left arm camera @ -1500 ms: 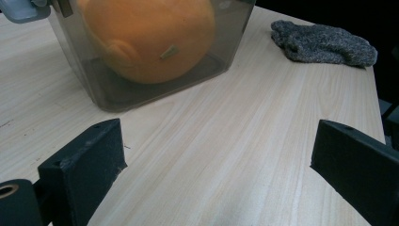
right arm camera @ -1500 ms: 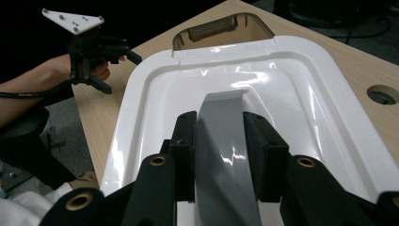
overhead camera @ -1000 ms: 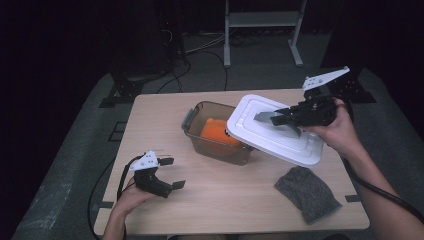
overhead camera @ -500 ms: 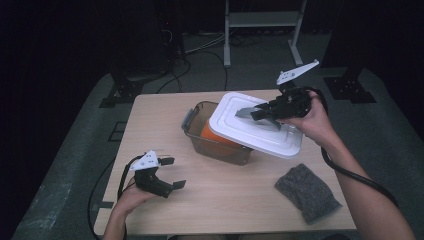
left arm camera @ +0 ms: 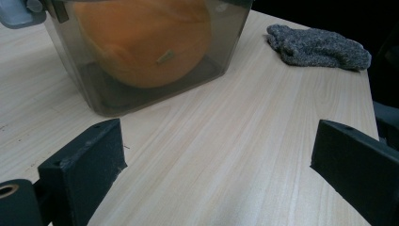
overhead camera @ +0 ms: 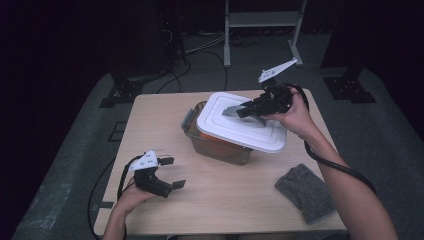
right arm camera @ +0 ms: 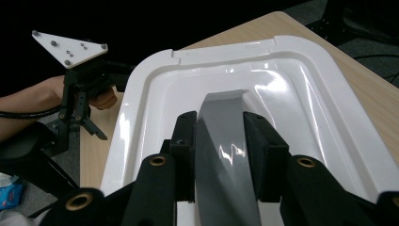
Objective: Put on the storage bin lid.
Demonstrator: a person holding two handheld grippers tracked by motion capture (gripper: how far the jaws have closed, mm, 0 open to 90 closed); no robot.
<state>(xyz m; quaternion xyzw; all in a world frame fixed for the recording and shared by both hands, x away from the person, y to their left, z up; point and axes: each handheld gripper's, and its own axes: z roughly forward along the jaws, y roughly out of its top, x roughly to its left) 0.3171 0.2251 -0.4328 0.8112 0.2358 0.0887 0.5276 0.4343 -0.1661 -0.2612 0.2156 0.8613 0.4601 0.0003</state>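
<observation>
High view: right gripper (overhead camera: 246, 111) holds the white lid (overhead camera: 242, 129) by its grey handle (overhead camera: 235, 110), jaws closed on it. Lid sits tilted over the tub (overhead camera: 216, 145), covering most of the opening; its near-right edge overhangs the tub wall. Whether the lid touches the rim cannot be told. Tub stands mid-table (overhead camera: 165, 116), a strip of orange showing under the lid. Left gripper (overhead camera: 170, 172) rests near the front-left of the table, well apart from the tub, jaws wide, nothing between them. Grey cloth (overhead camera: 305, 192) lies at the front-right corner, apart from the tub.

Left gripper view: both jaws spread far apart at the bottom corners, bare table (left arm camera: 226, 141) between them. Ahead, the smoky clear tub (left arm camera: 146, 52) with an orange object (left arm camera: 146, 37) inside, pressed close to the near wall. A grey latch (left arm camera: 19, 12) shows at the tub's upper left corner. Cloth (left arm camera: 320, 47) lies farther off, right of the tub.

Right gripper view: jaws clamp the grey handle (right arm camera: 225, 150) from both sides, pads touching it. White lid (right arm camera: 282, 94) spreads out beyond, glossy, raised rim all round. Left gripper (right arm camera: 82, 113) and the hand holding it seen farther off at left, past the lid's edge.
</observation>
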